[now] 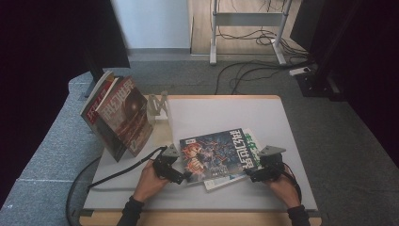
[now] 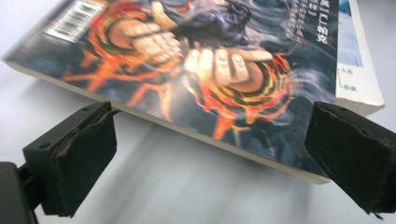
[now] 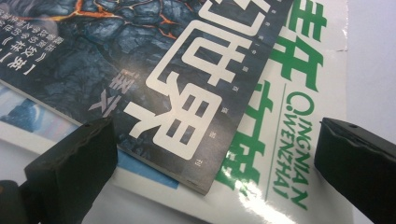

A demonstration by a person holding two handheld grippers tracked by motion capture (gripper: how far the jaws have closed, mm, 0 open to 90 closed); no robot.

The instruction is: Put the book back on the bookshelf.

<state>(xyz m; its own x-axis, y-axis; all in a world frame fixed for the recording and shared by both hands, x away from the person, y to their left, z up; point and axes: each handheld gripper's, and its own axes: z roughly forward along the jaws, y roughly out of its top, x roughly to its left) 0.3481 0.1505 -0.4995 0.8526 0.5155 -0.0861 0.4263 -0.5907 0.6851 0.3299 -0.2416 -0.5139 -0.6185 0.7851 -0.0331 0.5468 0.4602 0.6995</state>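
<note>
Left gripper view: left claw (image 2: pixel 210 158) wide open, straddling dark magazine (image 2: pixel 196 70) edge.

- The white magazine (image 3: pixel 299 140), lying under the dark one, bears "QINGNIAN WENZHAI" in thin green Latin capitals beside a thin green line, seen in the right gripper view
- The same white cover carries large green Chinese characters along its edge; I cannot read them with certainty
- The dark magazine (image 3: pixel 154 60) on top has big white Chinese title characters, seen turned, and small rows of white Chinese print too fine to read
- A white barcode label (image 2: pixel 70 21) sits at the corner of that dark cover in the left gripper view, its digits blurred
- The standing books (image 1: pixel 123 117) at the table's left show large pale Chinese characters on a reddish cover
</note>
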